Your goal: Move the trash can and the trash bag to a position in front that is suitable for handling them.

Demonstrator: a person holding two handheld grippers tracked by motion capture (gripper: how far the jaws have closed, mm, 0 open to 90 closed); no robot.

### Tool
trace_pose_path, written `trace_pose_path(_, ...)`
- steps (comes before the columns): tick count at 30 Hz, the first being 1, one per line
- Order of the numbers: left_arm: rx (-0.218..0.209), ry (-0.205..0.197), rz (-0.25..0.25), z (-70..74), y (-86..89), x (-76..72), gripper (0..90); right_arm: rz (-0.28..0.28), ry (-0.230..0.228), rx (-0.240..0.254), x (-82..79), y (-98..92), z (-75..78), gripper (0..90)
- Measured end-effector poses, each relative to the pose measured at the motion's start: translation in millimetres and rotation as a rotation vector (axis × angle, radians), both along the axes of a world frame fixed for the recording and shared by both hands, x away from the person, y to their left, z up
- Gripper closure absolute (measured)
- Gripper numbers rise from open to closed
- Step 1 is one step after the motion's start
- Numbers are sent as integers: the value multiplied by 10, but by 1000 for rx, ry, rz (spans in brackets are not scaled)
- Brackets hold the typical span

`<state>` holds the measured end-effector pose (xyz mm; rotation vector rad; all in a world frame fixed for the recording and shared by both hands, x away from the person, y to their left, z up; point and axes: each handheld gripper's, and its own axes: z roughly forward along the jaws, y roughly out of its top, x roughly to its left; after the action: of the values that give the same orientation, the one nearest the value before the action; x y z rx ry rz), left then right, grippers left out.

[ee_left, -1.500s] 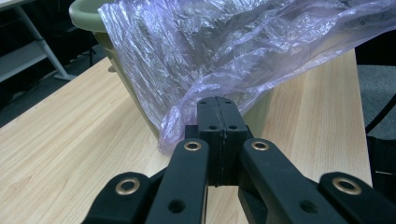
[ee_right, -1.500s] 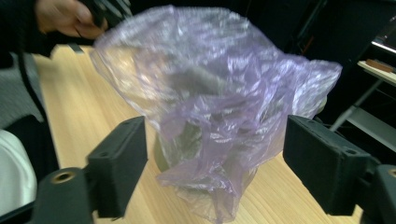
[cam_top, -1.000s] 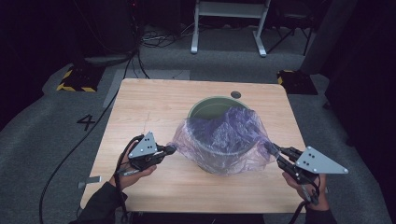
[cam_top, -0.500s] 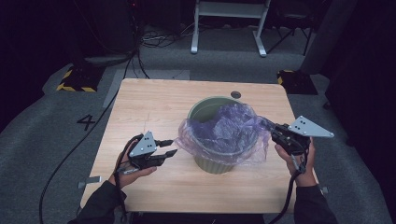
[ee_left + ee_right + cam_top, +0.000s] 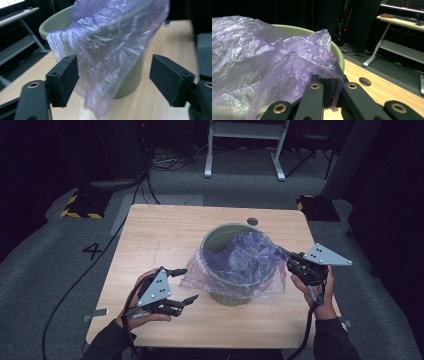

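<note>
High cam sits above my side, looks fwd and down over the whole tabletop (image 5: 150,235). My two gripper cams look along their jaws, close-up; all share the bin (image 5: 227,232) w/ purple bag (image 5: 240,262).

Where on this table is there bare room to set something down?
Free: the far-left stretch of table behind the left claw, beside the bin. Crowded: the near middle, where the bag drapes between both claws; the right claw pinches it.
</note>
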<state>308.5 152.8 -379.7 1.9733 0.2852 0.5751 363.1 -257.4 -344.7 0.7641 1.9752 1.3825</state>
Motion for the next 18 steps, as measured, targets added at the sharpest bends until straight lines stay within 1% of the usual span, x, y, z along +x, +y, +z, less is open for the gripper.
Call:
trace_pose_path(1, 19, -9, 13, -3, -37, 26, 315, 6, 4, 1, 5, 11, 9, 899)
trace_pose_path(2, 47, -22, 29, -15, -94, 79, 338, 7, 3, -1, 9, 16, 12, 897)
trace_pose_path(3, 47, -22, 29, -15, -94, 79, 393, 7, 3, -1, 9, 16, 12, 897)
trace_pose_path(4, 66, -33, 31, -20, -114, 101, 393, 10, 9, -2, 11, 25, 13, 896)
trace_pose_path(5, 96, -50, 42, -21, -127, 122, 499, 15, 10, -8, 17, 32, 13, 895)
trace_pose_path(6, 118, -47, 20, -26, -130, 162, 625, 20, 13, -21, 28, 46, 10, 895)
trace_pose_path(7, 112, -51, 16, -27, -125, 174, 712, 24, 16, -23, 35, 50, 10, 895)
trace_pose_path(9, 105, -50, 15, -23, -112, 184, 830, 24, 19, -24, 38, 53, 11, 896)
trace_pose_path(10, 85, -47, 5, -19, -100, 193, 880, 24, 20, -27, 42, 53, 18, 895)
trace_pose_path(12, 59, -45, -6, -2, -76, 197, 897, 25, 21, -29, 43, 52, 22, 896)
trace_pose_path(13, 57, -43, -27, 4, -69, 187, 895, 22, 19, -30, 44, 46, 33, 896)
trace_pose_path(14, 57, -43, -27, 4, -69, 187, 849, 22, 19, -30, 44, 46, 33, 896)
trace_pose_path(15, 51, -41, -36, 3, -69, 175, 849, 19, 19, -30, 44, 42, 37, 896)
trace_pose_path(16, 51, -41, -37, 1, -74, 158, 728, 16, 19, -27, 45, 33, 46, 896)
trace_pose_path(17, 59, -49, -35, 2, -74, 142, 728, 16, 19, -27, 45, 33, 46, 896)
trace_pose_path(18, 47, -47, -47, -1, -63, 114, 706, 13, 20, -30, 47, 28, 49, 896)
